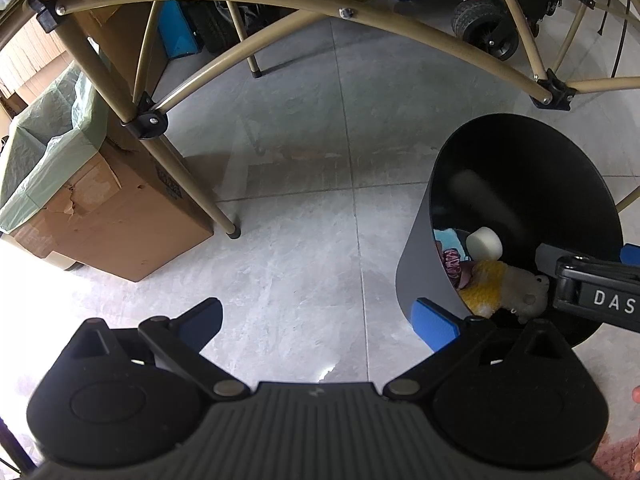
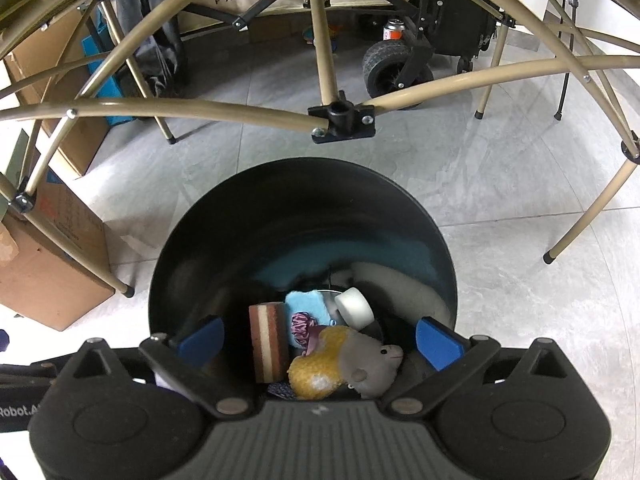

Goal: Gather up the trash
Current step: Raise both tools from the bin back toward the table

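Hovering over bin [image 2: 192, 240] rim, right claw [image 2: 320, 338] spread; left claw [image 1: 320, 320] spread above floor [image 1: 300, 240].

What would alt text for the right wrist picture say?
An open right gripper hangs over a black bin holding a yellow-and-grey plush toy, a striped sponge, a white roll and blue cloth. Tan table legs cross the grey tiled floor behind.

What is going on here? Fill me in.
A person holding two grippers is collecting trash into a black bin on the tiled floor. The right gripper hangs open over the bin's mouth, holding nothing. Inside lie a plush toy, a striped sponge and a white roll. The left gripper is open beside the bin.
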`<state>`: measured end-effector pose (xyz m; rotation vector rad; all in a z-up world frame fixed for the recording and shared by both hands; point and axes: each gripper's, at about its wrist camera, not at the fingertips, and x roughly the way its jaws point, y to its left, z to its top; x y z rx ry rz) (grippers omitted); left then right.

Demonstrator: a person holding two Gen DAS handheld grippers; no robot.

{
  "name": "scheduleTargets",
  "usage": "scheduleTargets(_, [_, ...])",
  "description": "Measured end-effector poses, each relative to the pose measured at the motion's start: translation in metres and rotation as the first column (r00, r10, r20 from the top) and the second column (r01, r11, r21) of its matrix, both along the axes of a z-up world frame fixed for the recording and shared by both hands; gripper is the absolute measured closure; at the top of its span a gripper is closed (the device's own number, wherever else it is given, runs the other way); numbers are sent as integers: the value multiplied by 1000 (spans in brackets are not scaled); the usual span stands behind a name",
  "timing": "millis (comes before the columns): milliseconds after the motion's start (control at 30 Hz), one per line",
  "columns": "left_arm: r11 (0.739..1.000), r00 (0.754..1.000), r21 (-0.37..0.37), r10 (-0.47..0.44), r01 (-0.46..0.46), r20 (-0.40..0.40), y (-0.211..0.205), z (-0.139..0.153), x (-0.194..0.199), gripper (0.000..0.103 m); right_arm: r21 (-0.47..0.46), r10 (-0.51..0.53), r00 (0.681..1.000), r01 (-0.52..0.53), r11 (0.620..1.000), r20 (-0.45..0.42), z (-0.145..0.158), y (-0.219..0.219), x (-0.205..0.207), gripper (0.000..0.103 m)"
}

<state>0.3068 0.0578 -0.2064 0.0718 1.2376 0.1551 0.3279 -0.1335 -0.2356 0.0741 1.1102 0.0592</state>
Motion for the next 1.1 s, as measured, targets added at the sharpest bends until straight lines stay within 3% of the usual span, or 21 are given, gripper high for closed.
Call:
scheduleTargets(367, [998, 998, -60, 1, 2, 59, -3, 27, -5, 0, 18, 23, 998, -25, 1000, 66, 32, -16, -13, 0])
scheduleTargets(733, [991, 970, -130, -11, 44, 241, -14, 90, -23, 0, 64, -2, 974, -13, 998, 229, 93, -50, -40, 0])
scheduleTargets(1100, [982, 914, -157, -33, 105, 404, -29, 135, -38, 0, 100, -19, 892, -29, 995, 452, 151, -76, -71, 0])
